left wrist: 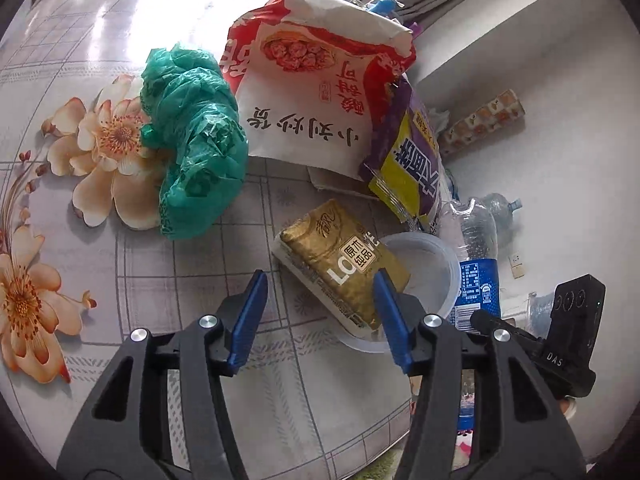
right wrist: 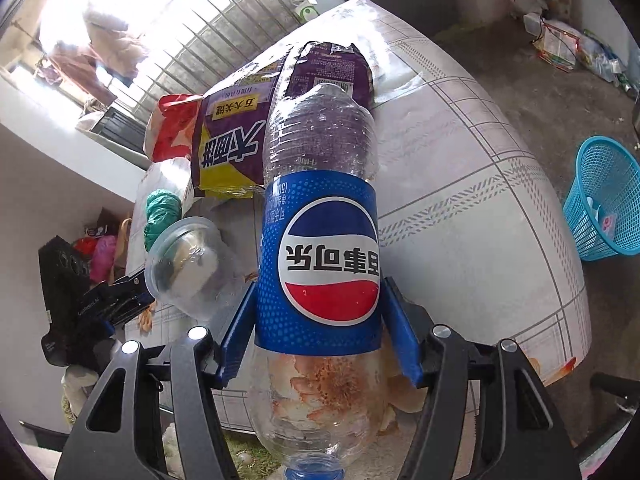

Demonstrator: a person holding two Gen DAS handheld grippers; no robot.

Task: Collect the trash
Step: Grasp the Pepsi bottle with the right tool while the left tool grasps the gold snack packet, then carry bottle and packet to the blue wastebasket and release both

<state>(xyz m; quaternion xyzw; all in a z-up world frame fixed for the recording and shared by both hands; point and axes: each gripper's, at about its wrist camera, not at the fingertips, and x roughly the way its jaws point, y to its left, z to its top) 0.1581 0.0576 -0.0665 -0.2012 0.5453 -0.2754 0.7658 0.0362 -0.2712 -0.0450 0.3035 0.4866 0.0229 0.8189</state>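
Observation:
My right gripper (right wrist: 318, 316) is shut on an empty Pepsi bottle (right wrist: 320, 248), held cap-down above the table; the bottle also shows in the left wrist view (left wrist: 478, 264). My left gripper (left wrist: 320, 312) is open above the table, its fingers on either side of a gold tissue pack (left wrist: 344, 264) that lies partly over a clear plastic cup (left wrist: 428, 276). On the table lie a crumpled green plastic bag (left wrist: 196, 140), a red and white paper food bag (left wrist: 316, 92) and a purple and yellow snack bag (left wrist: 412, 160). The cup (right wrist: 188, 264) and snack bag (right wrist: 240, 140) also show in the right wrist view.
The table (right wrist: 460, 208) has a floral and grid cloth. A blue mesh waste basket (right wrist: 608, 200) stands on the floor to the right of the table, with some scraps inside. A patterned roll (left wrist: 480, 120) and clutter lie on the floor beyond.

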